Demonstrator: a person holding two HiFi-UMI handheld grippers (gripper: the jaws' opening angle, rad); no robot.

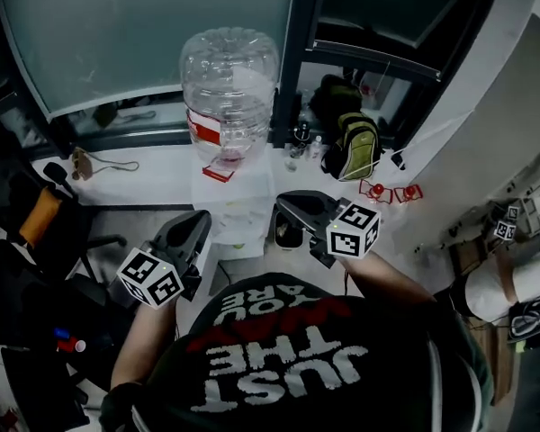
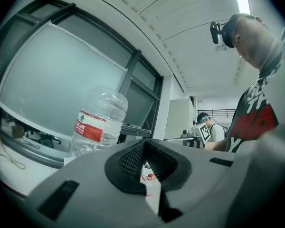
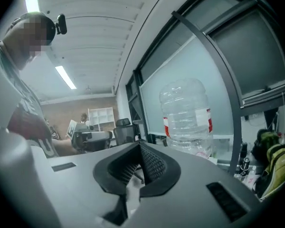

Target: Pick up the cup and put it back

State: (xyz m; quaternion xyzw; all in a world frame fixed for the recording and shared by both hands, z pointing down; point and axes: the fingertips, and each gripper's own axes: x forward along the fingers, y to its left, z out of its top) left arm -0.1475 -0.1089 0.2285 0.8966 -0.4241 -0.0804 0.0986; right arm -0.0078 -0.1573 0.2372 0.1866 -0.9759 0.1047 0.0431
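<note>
I cannot make out a cup in any view. Both grippers are held close to my chest in front of a white water dispenser (image 1: 234, 207) that carries a large clear bottle (image 1: 229, 88) with a red label. My left gripper (image 1: 201, 220) points at the dispenser's left side, shut with nothing between its jaws (image 2: 145, 144). My right gripper (image 1: 283, 203) points at its right side, and its jaws (image 3: 139, 146) also meet with nothing held. The bottle (image 2: 97, 122) (image 3: 187, 115) stands beyond both sets of jaws. A small dark container (image 1: 288, 234) sits partly hidden under the right gripper.
A green and black backpack (image 1: 355, 147) leans by the window at the right, with small red items (image 1: 391, 192) on the floor near it. An office chair (image 1: 45, 214) stands at the left. Another person (image 1: 513, 286) with marker cubes is at the far right.
</note>
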